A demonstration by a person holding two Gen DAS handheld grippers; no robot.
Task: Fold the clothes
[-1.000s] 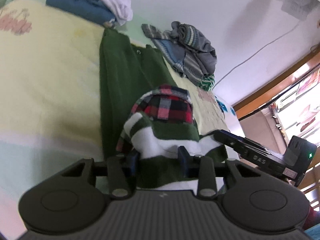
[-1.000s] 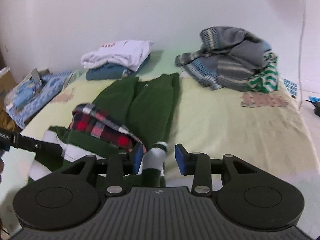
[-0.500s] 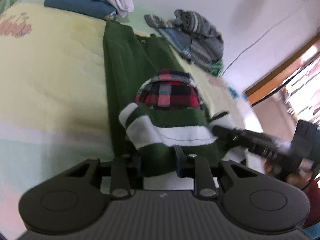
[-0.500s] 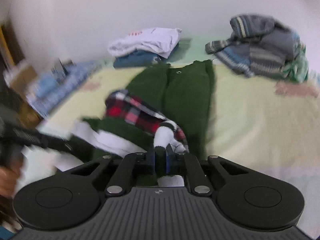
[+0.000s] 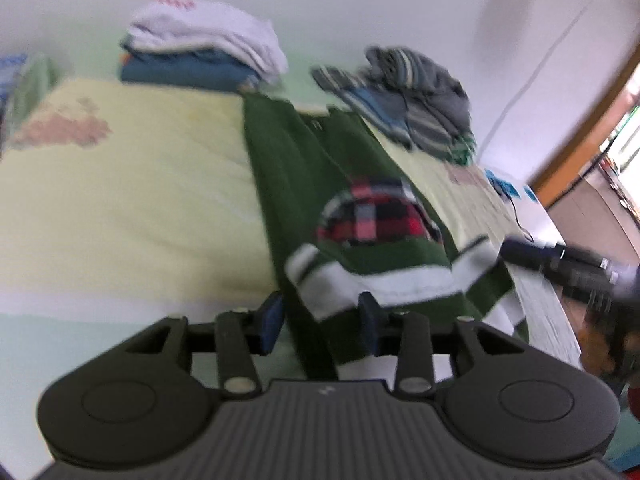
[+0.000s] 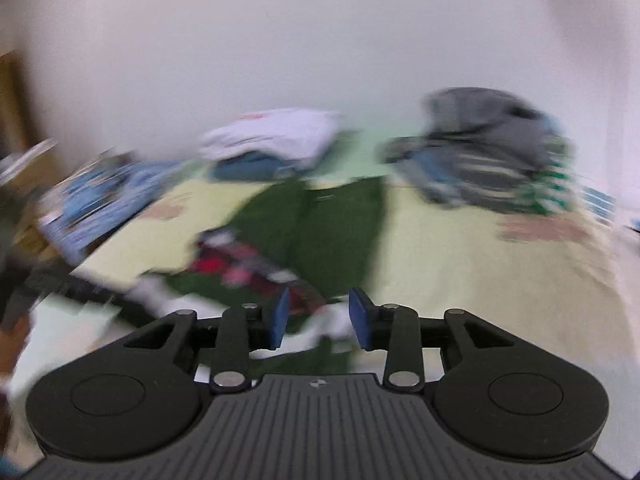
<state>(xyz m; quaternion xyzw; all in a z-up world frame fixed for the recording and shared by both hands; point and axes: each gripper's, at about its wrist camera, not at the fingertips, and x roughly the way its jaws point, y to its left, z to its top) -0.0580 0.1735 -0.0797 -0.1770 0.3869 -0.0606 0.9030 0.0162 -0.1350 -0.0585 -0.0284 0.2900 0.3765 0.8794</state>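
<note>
Green jacket (image 5: 320,184) on bed (image 5: 132,200), lower end doubled back, mid-fold.

Left claw (image 5: 320,322): jaws apart, striped hem (image 5: 376,284) lying between them, nothing gripped. Right claw (image 6: 316,318): jaws apart, white cuff (image 6: 334,320) just ahead, ungripped. Plaid lining (image 5: 370,220) shows beyond the hem. Advice: seat both claws on the hem's corners, close firmly, carry level toward the far end, keeping edges aligned. Folded stack (image 5: 200,50) and unfolded heap (image 5: 416,92) lie well beyond.

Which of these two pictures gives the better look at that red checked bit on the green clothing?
The left wrist view: the red checked lining sits centred and its squares are readable despite some blur. In the right wrist view the lining is only a smeared red patch, low and left of centre.
</note>
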